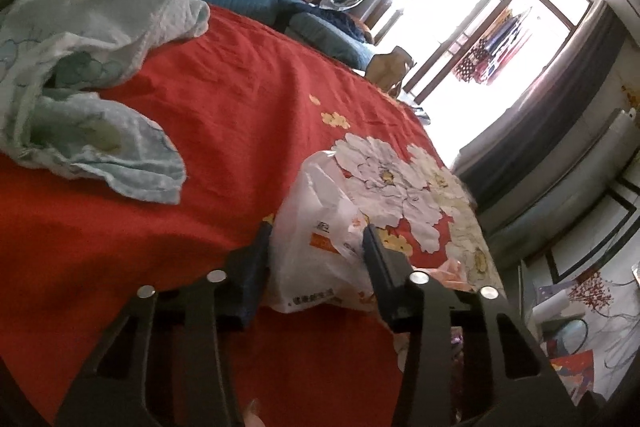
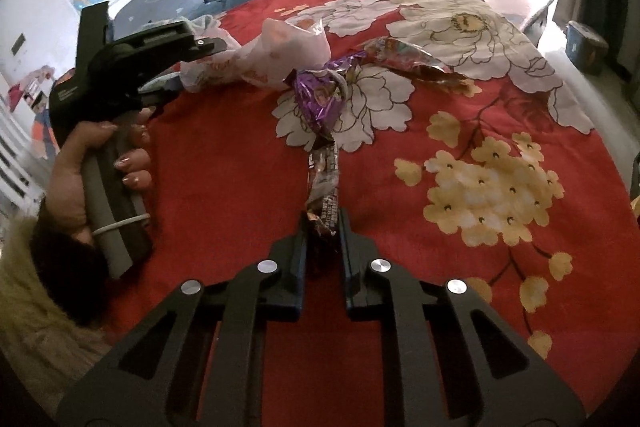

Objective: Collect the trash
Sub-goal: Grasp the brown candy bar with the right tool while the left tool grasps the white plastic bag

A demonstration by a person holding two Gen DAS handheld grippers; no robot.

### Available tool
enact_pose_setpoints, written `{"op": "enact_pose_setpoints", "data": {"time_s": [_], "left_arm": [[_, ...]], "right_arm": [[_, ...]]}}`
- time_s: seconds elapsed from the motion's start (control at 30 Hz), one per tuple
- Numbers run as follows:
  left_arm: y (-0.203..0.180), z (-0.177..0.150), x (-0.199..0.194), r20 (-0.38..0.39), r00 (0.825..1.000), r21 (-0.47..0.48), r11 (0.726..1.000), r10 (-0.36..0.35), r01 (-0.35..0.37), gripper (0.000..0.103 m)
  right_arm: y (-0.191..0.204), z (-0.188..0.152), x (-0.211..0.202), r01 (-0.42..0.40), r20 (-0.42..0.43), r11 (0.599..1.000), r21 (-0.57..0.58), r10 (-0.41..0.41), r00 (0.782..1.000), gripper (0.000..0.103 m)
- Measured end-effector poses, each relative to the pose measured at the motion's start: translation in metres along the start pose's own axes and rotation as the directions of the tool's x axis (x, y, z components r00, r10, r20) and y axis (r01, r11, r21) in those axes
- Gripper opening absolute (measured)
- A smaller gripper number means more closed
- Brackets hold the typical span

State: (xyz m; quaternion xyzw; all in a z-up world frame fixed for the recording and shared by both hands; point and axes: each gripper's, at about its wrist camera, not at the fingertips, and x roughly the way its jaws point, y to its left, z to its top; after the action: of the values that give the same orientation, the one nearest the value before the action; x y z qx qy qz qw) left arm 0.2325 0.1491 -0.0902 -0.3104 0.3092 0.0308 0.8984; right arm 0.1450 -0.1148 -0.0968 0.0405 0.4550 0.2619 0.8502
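Right gripper (image 2: 323,227): fingers pressed together on the near end of a dark wrapper (image 2: 323,183), low centre of the right view. The wrapper lies flat on the red bed (image 2: 224,155), running up-frame toward a purple wrapper (image 2: 318,99) and a red foil wrapper (image 2: 408,61) at upper centre.

Left gripper (image 1: 318,239): fingers partly spread, one on each side of a white bag (image 1: 320,227) at lower centre of the left view. I cannot tell whether the pads press on the film or just flank it. In the right view the bag's bunched top (image 2: 280,47) sits at upper centre, touching the purple wrapper.

Handling, my judgement:
- Wrappers: thin foil, very light, crinkly, slick. A pinch on an end holds; they will flap and may slide out if the grip loosens.
- Bag: soft film, no stiffness, collapses under the fingers. Best taken at the rim or a bunched fold, so the mouth can be held open for the wrappers.
- The bed gives under pressure, so pushing down gathers cloth along with the trash.

A crumpled pale blanket (image 1: 88,67) lies at upper left of the left view, well apart from the trash.
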Motion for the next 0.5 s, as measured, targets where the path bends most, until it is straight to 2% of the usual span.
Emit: {"op": "enact_pose_setpoints", "data": {"time_s": [0.27,0.5], "left_arm": [[-0.003,-0.006,-0.04,0.065,0.997,-0.011,0.999,-0.04,0.041,0.04],[-0.01,-0.002,-0.076,0.154,0.988,0.043,0.999,-0.022,0.016,0.04]], "right_arm": [[-0.006,-0.005,-0.018,0.008,0.002,1.0,-0.022,-0.008,1.0,0.007],[-0.019,-0.001,-0.035,0.023,0.035,1.0,-0.004,-0.023,0.999,0.007]]}}
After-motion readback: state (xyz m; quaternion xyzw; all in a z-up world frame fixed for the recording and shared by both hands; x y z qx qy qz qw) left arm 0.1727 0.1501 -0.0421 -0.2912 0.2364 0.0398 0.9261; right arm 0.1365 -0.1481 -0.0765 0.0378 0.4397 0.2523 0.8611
